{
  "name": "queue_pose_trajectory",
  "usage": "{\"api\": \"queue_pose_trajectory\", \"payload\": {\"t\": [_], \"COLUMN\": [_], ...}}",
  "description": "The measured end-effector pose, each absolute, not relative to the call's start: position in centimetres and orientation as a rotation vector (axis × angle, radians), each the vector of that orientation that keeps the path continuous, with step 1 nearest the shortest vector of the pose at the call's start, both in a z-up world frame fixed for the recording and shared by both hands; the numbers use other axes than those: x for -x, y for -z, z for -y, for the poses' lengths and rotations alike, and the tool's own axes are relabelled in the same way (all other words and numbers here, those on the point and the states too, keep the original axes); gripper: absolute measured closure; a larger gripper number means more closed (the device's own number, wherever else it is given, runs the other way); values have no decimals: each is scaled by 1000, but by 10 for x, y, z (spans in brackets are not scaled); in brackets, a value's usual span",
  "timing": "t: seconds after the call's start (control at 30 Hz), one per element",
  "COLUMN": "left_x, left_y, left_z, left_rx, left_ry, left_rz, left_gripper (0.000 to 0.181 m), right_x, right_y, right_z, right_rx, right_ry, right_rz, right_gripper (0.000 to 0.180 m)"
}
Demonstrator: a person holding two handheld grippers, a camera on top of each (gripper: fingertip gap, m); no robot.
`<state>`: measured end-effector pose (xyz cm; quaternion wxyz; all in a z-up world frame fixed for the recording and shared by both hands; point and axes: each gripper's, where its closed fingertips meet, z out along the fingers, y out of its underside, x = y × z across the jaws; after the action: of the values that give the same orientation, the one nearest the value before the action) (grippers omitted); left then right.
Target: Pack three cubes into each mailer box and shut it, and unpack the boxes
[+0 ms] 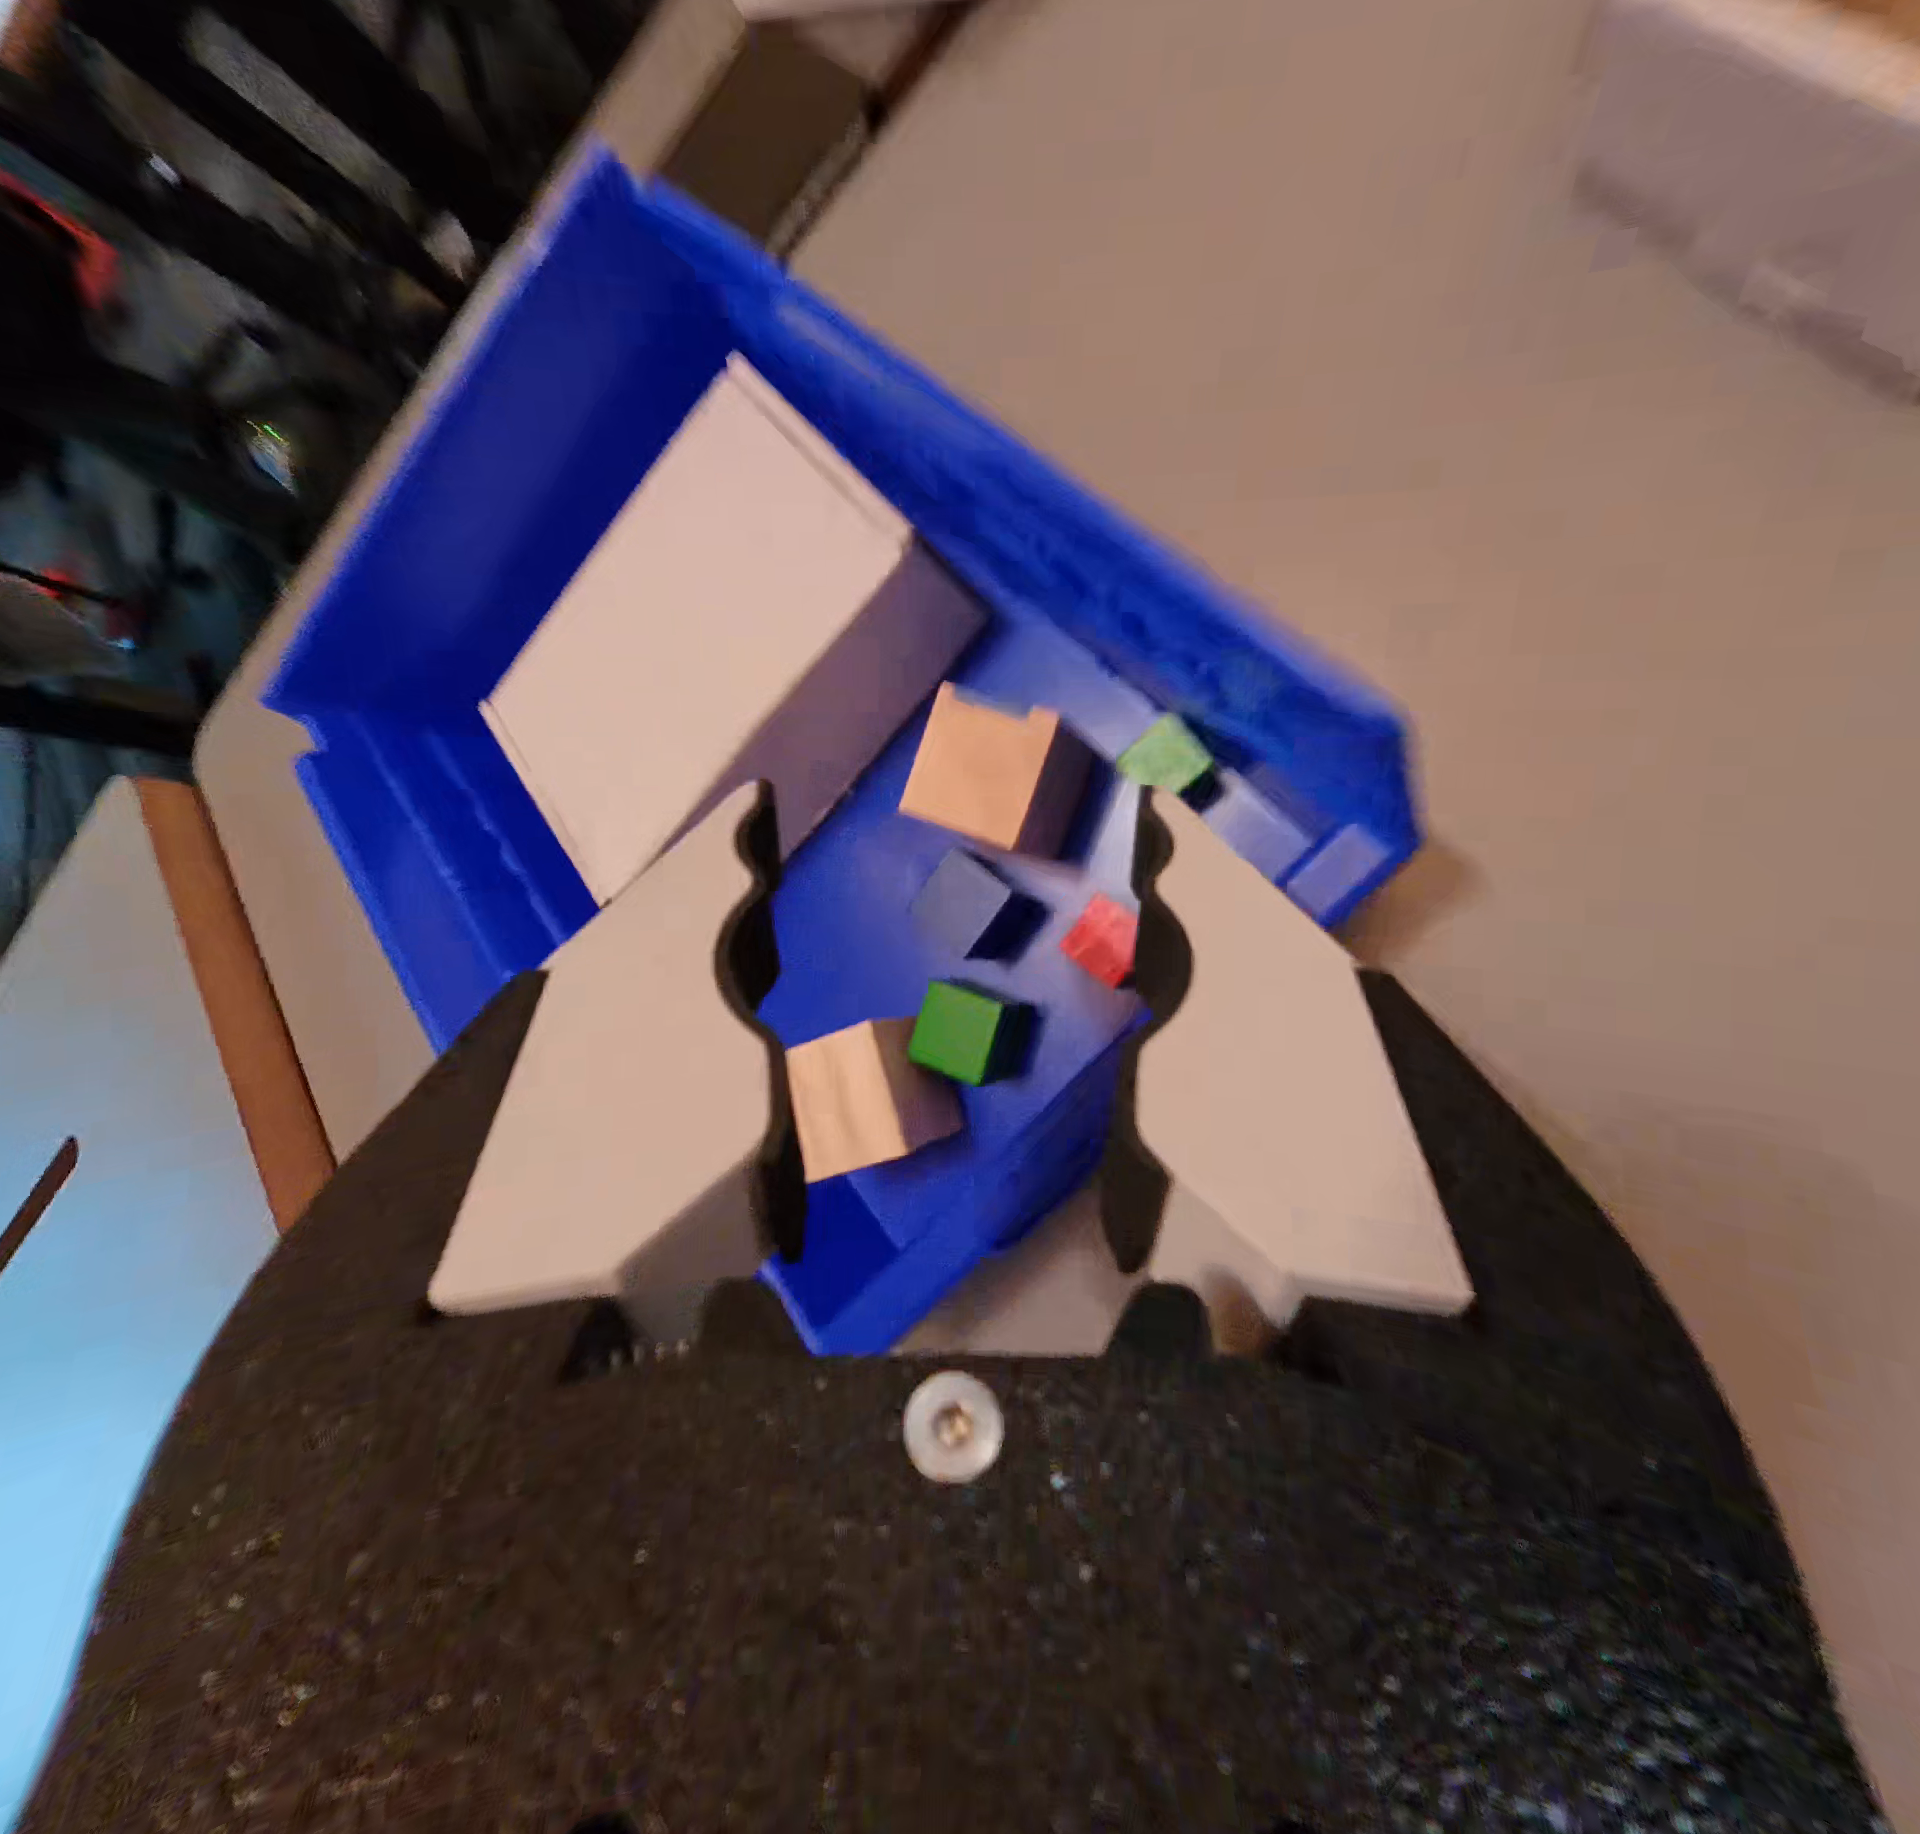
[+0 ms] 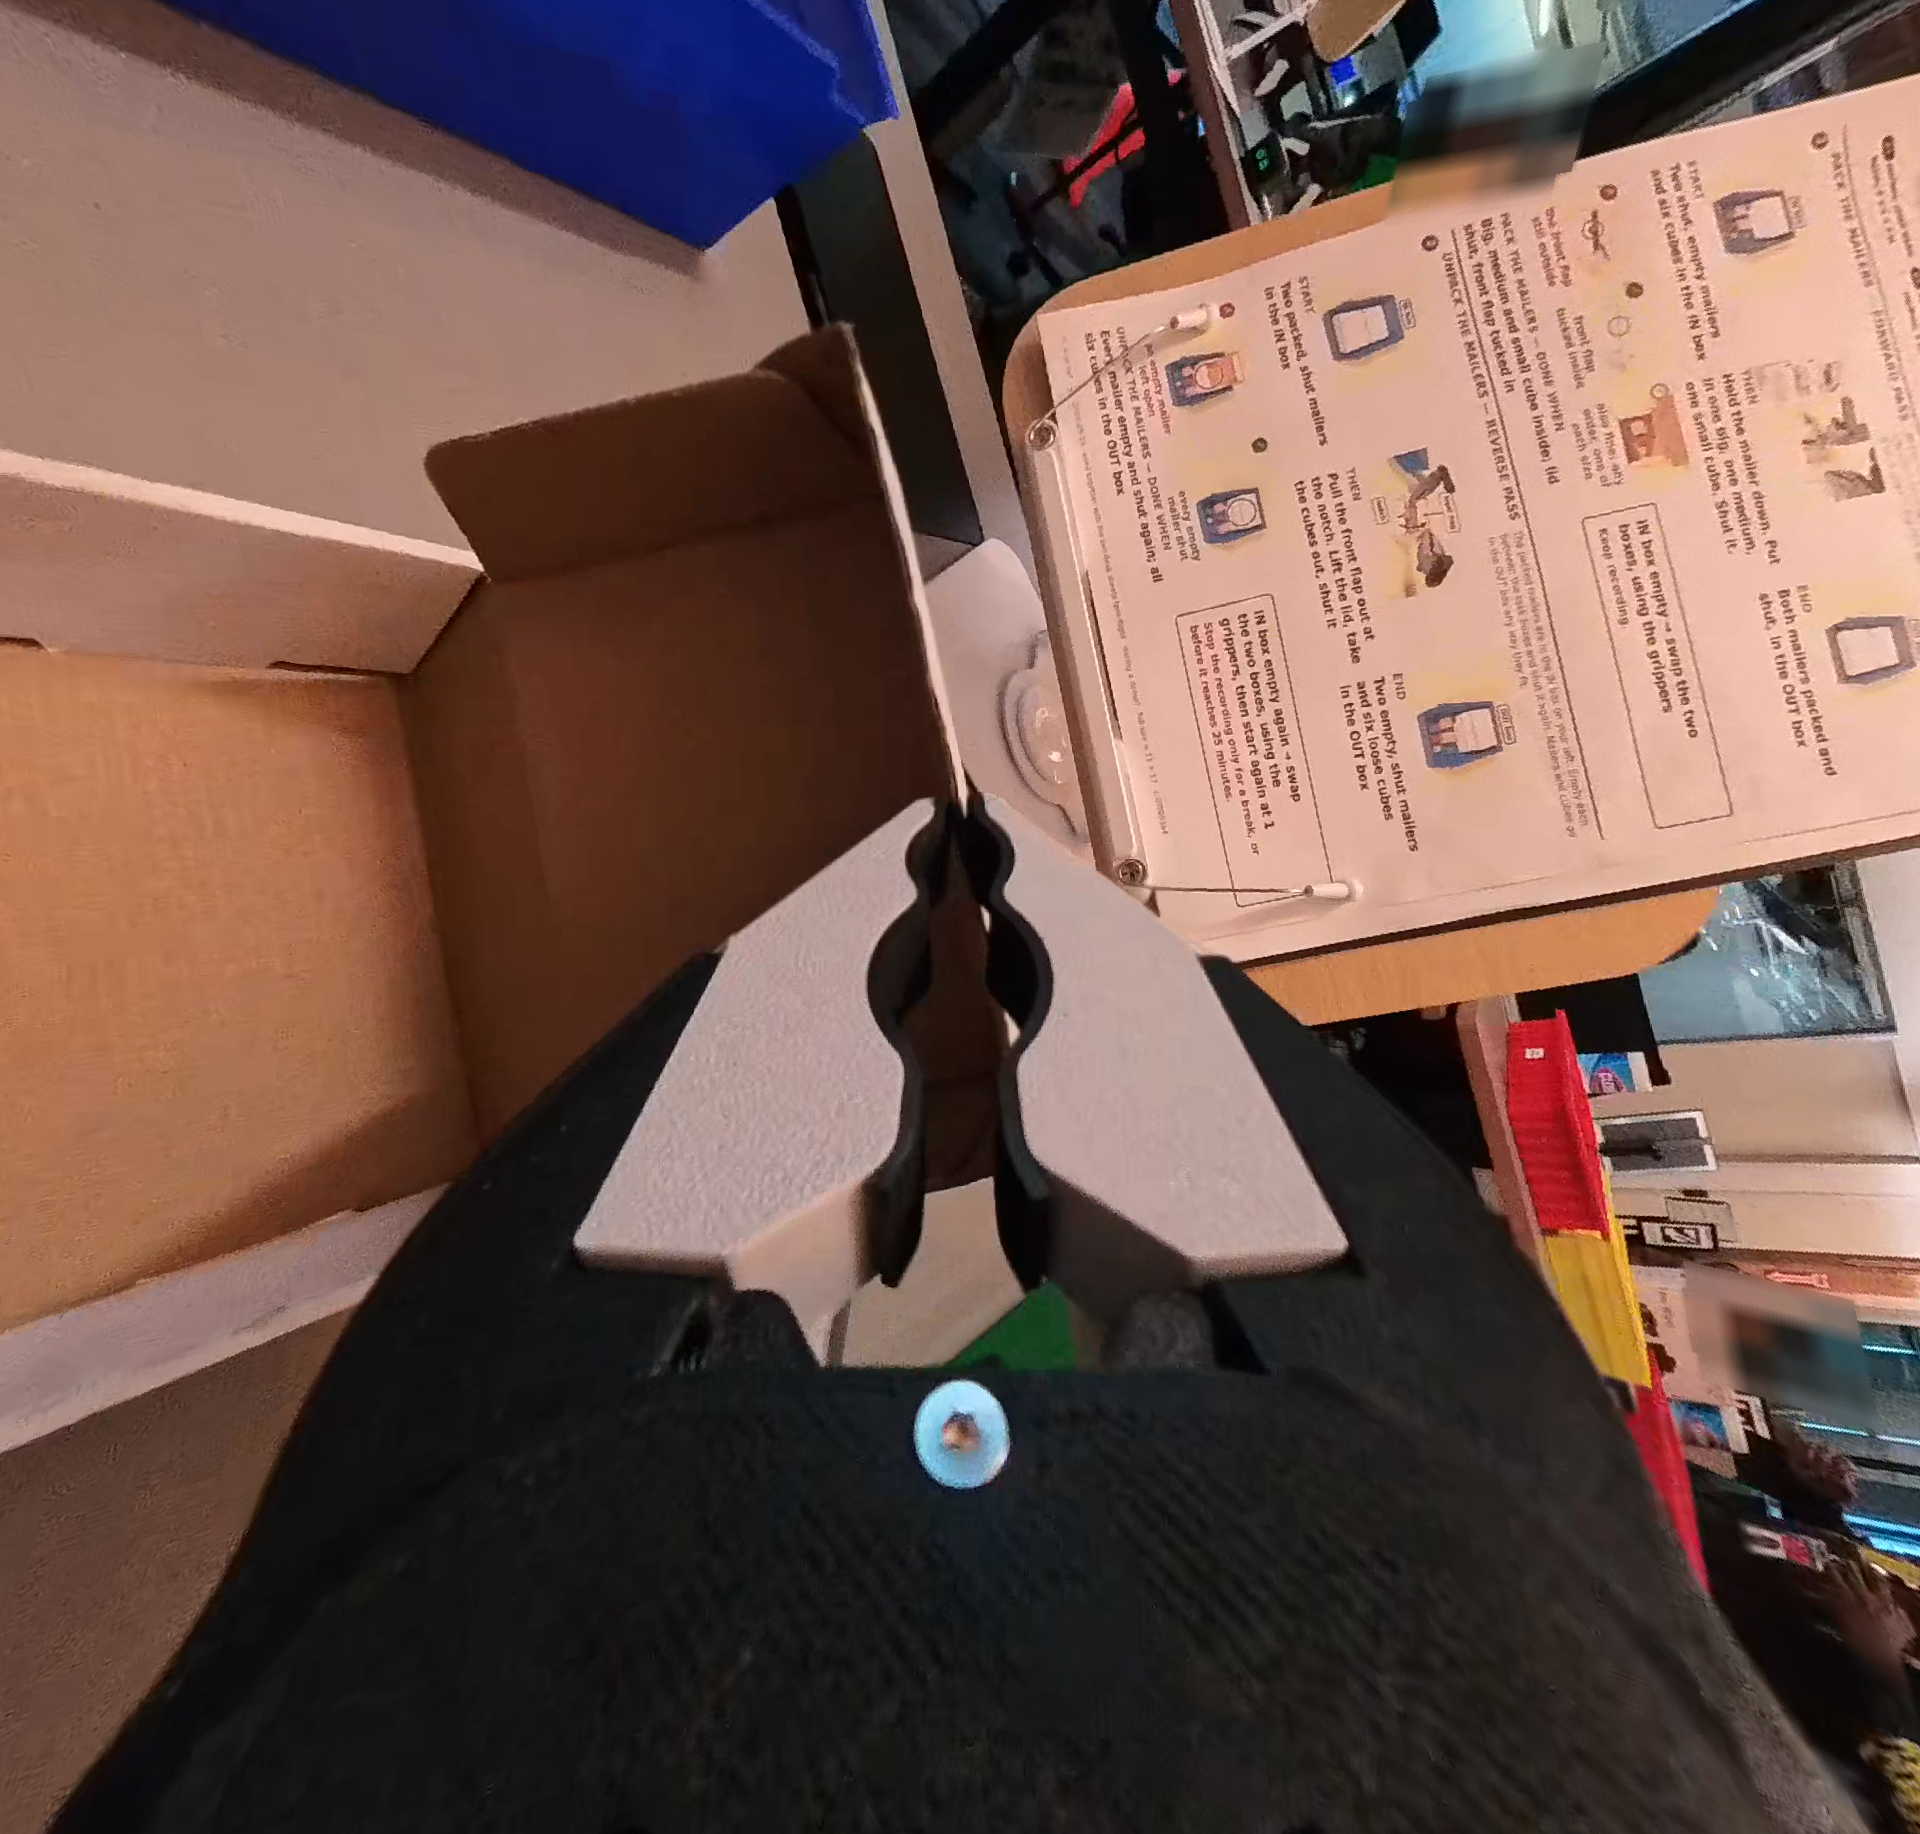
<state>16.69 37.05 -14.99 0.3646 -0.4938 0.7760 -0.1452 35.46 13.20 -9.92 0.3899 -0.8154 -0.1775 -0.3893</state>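
The right hand-held gripper (image 2: 961, 828) is clamped on the upright lid (image 2: 675, 641) of an open mailer box (image 2: 208, 901) on the table (image 2: 260, 226), holding it up; the part of its inside that shows holds no cubes. The left hand-held gripper (image 1: 951, 953) hovers with jaws apart and empty over a blue bin (image 1: 1039, 517). In the bin lie a shut mailer box (image 1: 686, 631) and six loose cubes (image 1: 982, 782) of mixed sizes. Packing looks barely begun: no cube is in a box that I can see, and the second box is still shut.
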Motion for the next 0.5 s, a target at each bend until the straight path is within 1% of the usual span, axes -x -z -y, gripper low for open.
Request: {"api": "queue_pose_trajectory", "payload": {"t": [0.07,0.1,0.13,0.17,0.23,0.3,0.33,0.37,0.43,0.5], "left_x": [-171,-173,-176,-180,-194,-201,-200,-197,-198,-204], "left_y": [182,196,207,214,219,226,231,236,230,205], "left_z": [-380,-380,-381,-381,-381,-393,-397,-396,-391,-385], "left_rx": [1270,1264,1267,1269,1262,1312,1355,1378,1383,1365], "left_ry": [324,308,287,280,296,253,225,230,287,367], "left_rz": [-2138,-2213,-2255,-2289,-2307,-2314,-2350,-2400,-2423,-2335], "left_gripper": [113,108,108,109,104,105,119,139,140,140], "right_x": [-349,-347,-345,-344,-341,-338,-338,-338,-337,-337], "right_y": [96,95,94,94,93,92,92,92,91,90], "right_z": [-134,-135,-135,-135,-135,-135,-135,-134,-133,-133], "right_rx": [2054,2050,2050,2051,2048,2045,2046,2048,2048,2048], "right_ry": [975,978,985,991,998,995,993,993,996,1001], "right_rz": [445,450,455,461,476,483,482,484,491,495], "right_gripper": [178,178,178,178,178,178,178,178,178,178]}}
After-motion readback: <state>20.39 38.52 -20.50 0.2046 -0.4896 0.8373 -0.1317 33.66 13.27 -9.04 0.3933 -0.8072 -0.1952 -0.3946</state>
